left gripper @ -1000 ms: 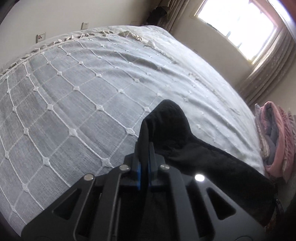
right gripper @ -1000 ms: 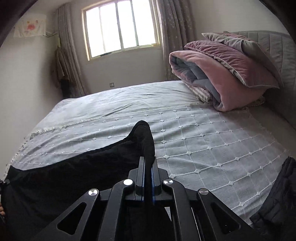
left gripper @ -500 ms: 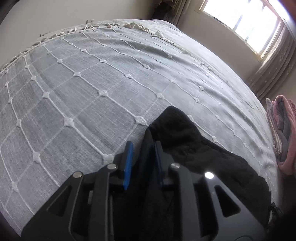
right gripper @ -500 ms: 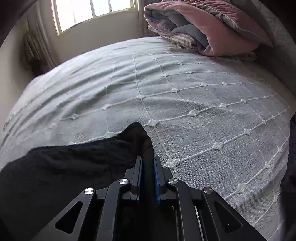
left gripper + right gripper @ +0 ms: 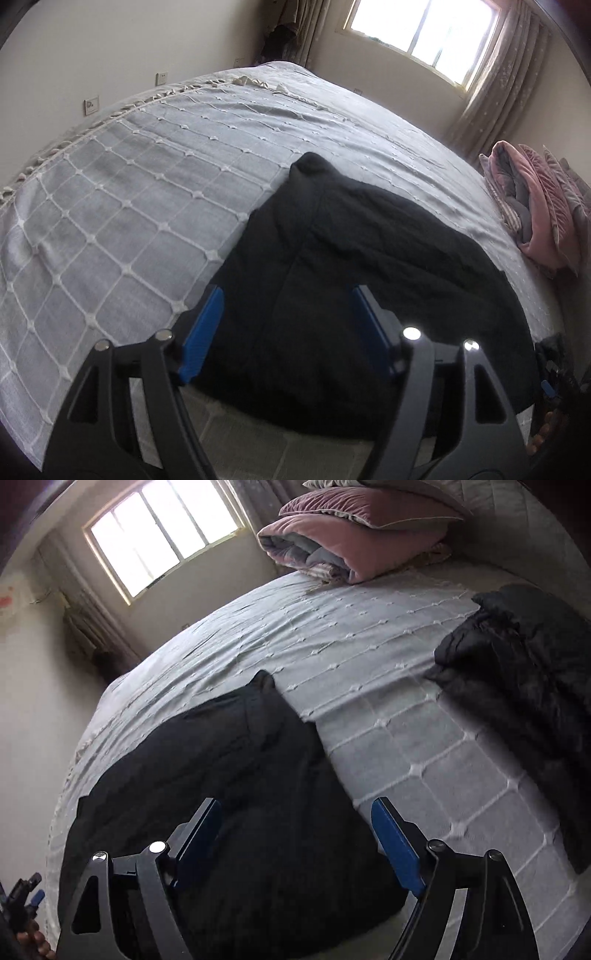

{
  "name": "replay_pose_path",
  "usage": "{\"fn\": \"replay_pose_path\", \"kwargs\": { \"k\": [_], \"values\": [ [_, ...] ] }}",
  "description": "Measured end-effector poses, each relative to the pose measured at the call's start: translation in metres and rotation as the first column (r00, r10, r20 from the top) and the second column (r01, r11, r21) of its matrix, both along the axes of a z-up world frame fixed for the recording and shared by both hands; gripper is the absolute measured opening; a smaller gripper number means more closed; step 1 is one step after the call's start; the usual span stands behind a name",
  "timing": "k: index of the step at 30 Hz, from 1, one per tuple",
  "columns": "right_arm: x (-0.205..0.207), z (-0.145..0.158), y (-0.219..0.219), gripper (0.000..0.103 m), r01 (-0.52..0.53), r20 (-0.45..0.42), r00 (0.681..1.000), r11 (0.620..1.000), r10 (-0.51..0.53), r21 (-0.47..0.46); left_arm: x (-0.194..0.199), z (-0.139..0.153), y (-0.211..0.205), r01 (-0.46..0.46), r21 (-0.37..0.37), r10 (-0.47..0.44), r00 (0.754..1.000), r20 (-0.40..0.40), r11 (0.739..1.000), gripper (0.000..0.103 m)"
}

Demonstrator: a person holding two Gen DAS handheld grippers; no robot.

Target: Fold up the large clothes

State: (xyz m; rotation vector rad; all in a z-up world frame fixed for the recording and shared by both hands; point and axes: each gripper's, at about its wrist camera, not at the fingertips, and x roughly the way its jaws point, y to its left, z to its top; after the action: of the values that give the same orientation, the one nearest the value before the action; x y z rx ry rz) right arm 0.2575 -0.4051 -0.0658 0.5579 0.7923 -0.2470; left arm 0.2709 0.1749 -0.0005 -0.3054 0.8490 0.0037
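Observation:
A large black garment [image 5: 354, 266] lies folded flat on the grey bedspread [image 5: 122, 206]; the right wrist view shows it too, as the black garment [image 5: 229, 790]. My left gripper [image 5: 288, 317] hovers over its near edge, jaws opening, blue pads apart and gripping nothing. My right gripper [image 5: 295, 830] hangs over the garment's near right corner, jaws opening as well, with only the cloth lying below them. The far corners of the garment stick up in small peaks.
A second dark garment [image 5: 524, 686] lies heaped at the right of the bed. Folded pink quilts and pillows [image 5: 351, 542] are stacked at the headboard. A window [image 5: 162, 535] lights the far wall. The other gripper and a hand [image 5: 26, 915] show at bottom left.
Both grippers let go of the garment's corners, opened wide and pulled back toward the near edge of the bed. The garment now lies flat where it was laid.

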Motion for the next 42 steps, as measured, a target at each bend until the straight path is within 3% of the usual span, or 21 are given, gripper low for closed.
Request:
{"fn": "replay_pose_path", "kwargs": {
  "k": [4, 8, 11, 13, 15, 17, 20, 22, 25, 29, 31, 33, 36, 39, 42],
  "values": [
    [-0.018, 0.0, 0.022, 0.085, -0.023, -0.036, 0.999, 0.998, 0.025, 0.052, -0.01, -0.021, 0.003, 0.015, 0.035, -0.013, 0.999, -0.048, 0.999, 0.072],
    [-0.021, -0.001, 0.032, 0.085, -0.044, -0.067, 0.997, 0.996, 0.039, -0.079, -0.006, -0.038, 0.012, -0.005, 0.107, 0.016, 0.995, -0.1, 0.994, 0.072],
    [-0.012, -0.026, 0.031, 0.085, -0.082, -0.096, 0.993, 0.987, 0.069, -0.139, -0.001, -0.058, 0.012, 0.005, 0.123, 0.012, 0.99, -0.141, 0.992, 0.072],
    [-0.006, -0.049, 0.029, 0.085, -0.093, -0.145, 0.987, 0.984, 0.071, -0.15, -0.001, -0.068, 0.013, 0.015, 0.12, 0.003, 0.99, -0.144, 0.993, 0.072],
    [-0.001, -0.066, 0.021, 0.096, -0.106, -0.141, 0.986, 0.987, 0.089, -0.123, -0.001, -0.074, 0.017, 0.016, 0.092, -0.003, 0.989, -0.146, 0.996, 0.073],
    [-0.002, -0.084, 0.001, 0.1, -0.071, -0.136, 0.988, 0.997, 0.074, 0.022, 0.0, -0.077, 0.023, 0.0, 0.051, 0.007, 0.989, -0.149, 0.999, 0.074],
    [0.001, -0.083, 0.003, 0.099, -0.092, -0.146, 0.985, 0.996, 0.089, -0.013, 0.004, -0.08, 0.031, -0.024, 0.003, 0.024, 0.987, -0.158, 1.0, 0.075],
    [0.001, -0.084, 0.007, 0.1, -0.089, -0.145, 0.986, 0.995, 0.08, -0.052, 0.003, -0.078, 0.032, -0.034, -0.008, 0.032, 0.986, -0.162, 0.999, 0.075],
    [-0.003, -0.08, -0.001, 0.099, -0.055, -0.143, 0.988, 0.999, 0.054, -0.003, -0.006, -0.056, 0.033, -0.067, 0.045, 0.073, 0.987, -0.144, 0.997, 0.074],
    [-0.025, -0.05, -0.009, 0.099, 0.035, -0.1, 0.994, 0.999, -0.034, 0.004, -0.025, -0.008, 0.023, -0.121, 0.153, 0.125, 0.992, -0.012, 0.981, 0.074],
    [-0.037, -0.036, -0.013, 0.099, 0.071, -0.059, 0.996, 0.997, -0.071, 0.009, -0.035, 0.011, 0.0, -0.078, 0.203, 0.072, 0.997, 0.035, 0.976, 0.074],
    [-0.041, -0.03, -0.012, 0.099, 0.079, -0.047, 0.996, 0.997, -0.078, 0.02, -0.038, 0.016, -0.04, 0.082, 0.202, -0.083, 0.997, -0.004, 0.976, 0.074],
    [-0.042, -0.024, -0.001, 0.099, 0.046, -0.027, 0.999, 0.998, -0.044, 0.054, -0.042, 0.011, -0.098, 0.246, 0.159, -0.238, 0.969, -0.072, 0.956, 0.074],
    [-0.043, -0.023, 0.02, 0.099, -0.004, -0.035, 0.999, 0.997, 0.006, 0.074, -0.044, 0.006, -0.157, 0.349, 0.216, -0.337, 0.937, -0.091, 0.912, 0.074],
    [-0.035, -0.046, 0.033, 0.099, -0.041, -0.105, 0.993, 0.995, 0.051, 0.096, -0.035, 0.003, -0.201, 0.427, 0.229, -0.417, 0.904, -0.094, 0.875, 0.074]
  ]
}}
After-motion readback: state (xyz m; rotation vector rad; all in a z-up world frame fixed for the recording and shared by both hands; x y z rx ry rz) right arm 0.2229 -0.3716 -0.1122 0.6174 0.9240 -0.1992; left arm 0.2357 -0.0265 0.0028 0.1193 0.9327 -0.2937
